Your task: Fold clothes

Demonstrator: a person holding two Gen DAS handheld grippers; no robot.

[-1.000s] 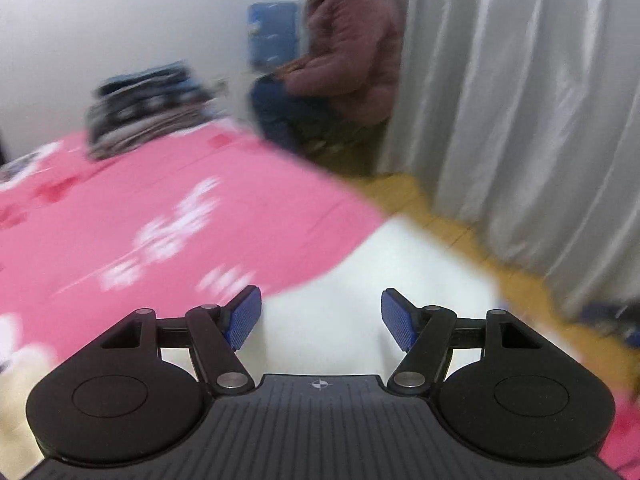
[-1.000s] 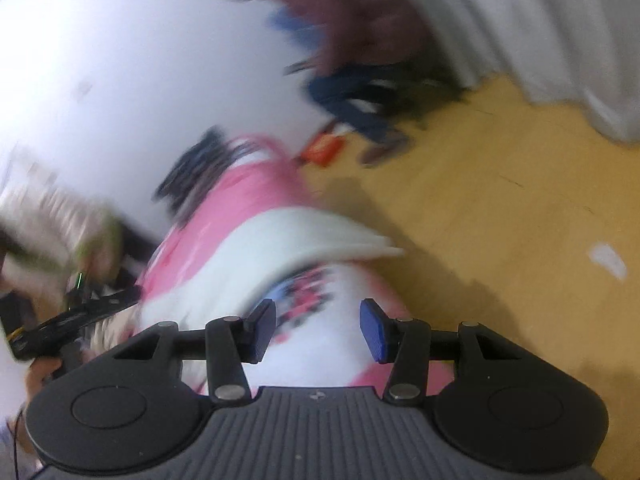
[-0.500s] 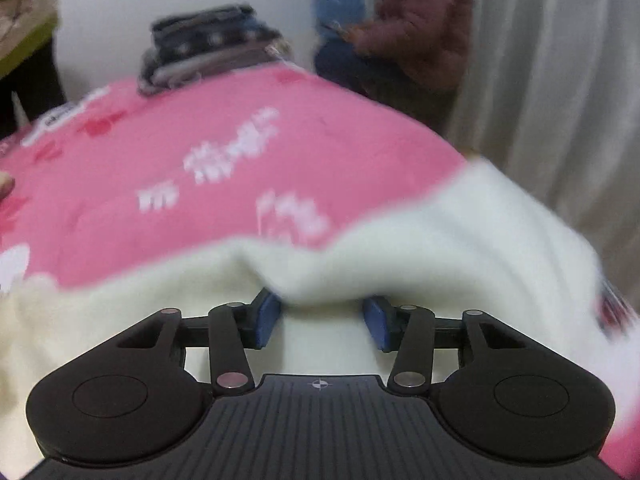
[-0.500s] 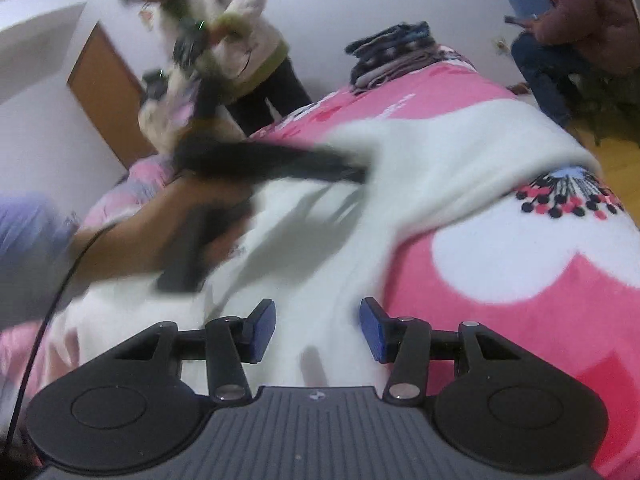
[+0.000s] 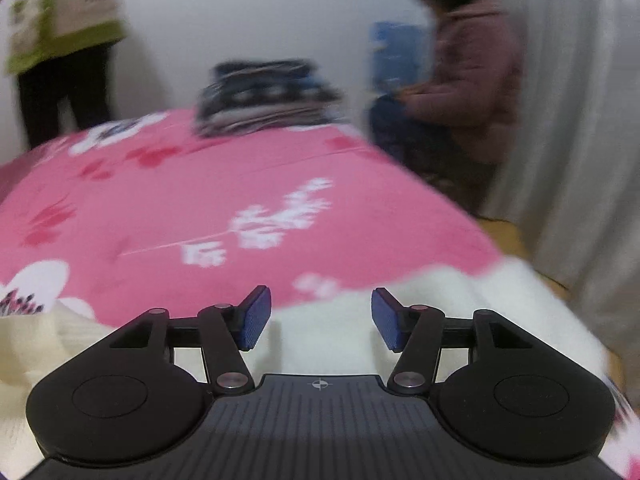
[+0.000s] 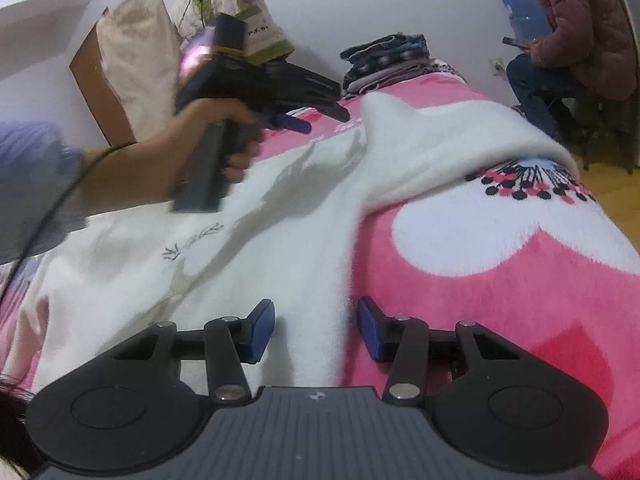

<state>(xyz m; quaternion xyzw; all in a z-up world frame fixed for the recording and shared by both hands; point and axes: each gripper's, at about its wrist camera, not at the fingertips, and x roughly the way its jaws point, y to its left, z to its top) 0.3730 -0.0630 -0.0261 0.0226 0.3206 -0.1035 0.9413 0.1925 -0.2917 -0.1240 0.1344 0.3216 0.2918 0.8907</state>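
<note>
A white fleece garment [image 6: 280, 208] lies spread over a pink flowered blanket [image 6: 520, 280], with its far part folded over toward the right. Low over the garment's near edge sits my right gripper [image 6: 316, 330]. Its jaws are closing, the cloth edge lies between the blue pads, and they do not press on it. My left gripper [image 5: 320, 318] hovers just above the same white garment [image 5: 400, 344]. Its jaws are opening and nothing is between them. In the right wrist view a hand holds the left gripper [image 6: 320, 118] raised above the cloth.
A stack of folded dark clothes [image 5: 264, 96] sits at the bed's far end. One person sits beyond the far right corner [image 5: 468, 80] and another stands at the far left [image 5: 60, 40]. A grey curtain [image 5: 580, 120] and wooden floor lie on the right.
The left gripper had a fold of the white garment between its pads; it has let go and its jaws stand wider. The right gripper swung from the floor side onto the bed.
</note>
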